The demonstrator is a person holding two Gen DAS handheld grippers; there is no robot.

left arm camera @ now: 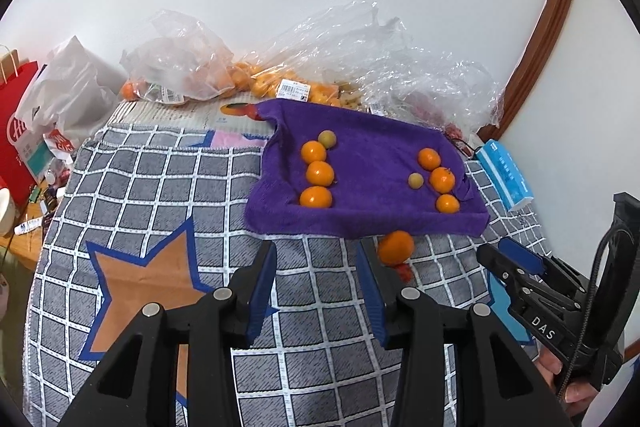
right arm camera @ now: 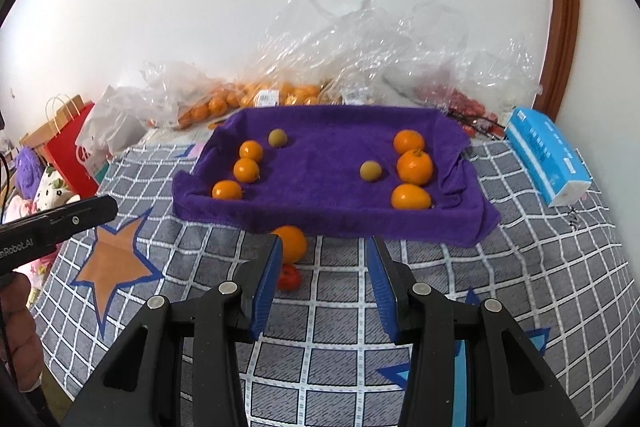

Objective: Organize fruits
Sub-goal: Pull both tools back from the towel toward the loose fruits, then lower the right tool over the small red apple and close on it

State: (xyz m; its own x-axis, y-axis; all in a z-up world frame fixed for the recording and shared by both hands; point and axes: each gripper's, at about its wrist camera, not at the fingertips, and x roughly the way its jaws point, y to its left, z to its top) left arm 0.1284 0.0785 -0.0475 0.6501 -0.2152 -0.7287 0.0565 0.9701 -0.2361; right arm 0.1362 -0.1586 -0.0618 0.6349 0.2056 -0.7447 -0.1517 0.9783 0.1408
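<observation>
Two grippers, left (left arm camera: 316,251) and right (right arm camera: 324,247), hover level over checked cloth (left arm camera: 160,187), jaws wide, empty; round glossy oranges (left arm camera: 320,173) on fuzzy purple towel (left arm camera: 368,163).

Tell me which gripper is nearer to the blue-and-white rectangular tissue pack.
Right. The blue-and-white tissue pack lies ahead and to the right of the right gripper; the left gripper is farther off on the other side, with the right gripper between it and the pack.
</observation>
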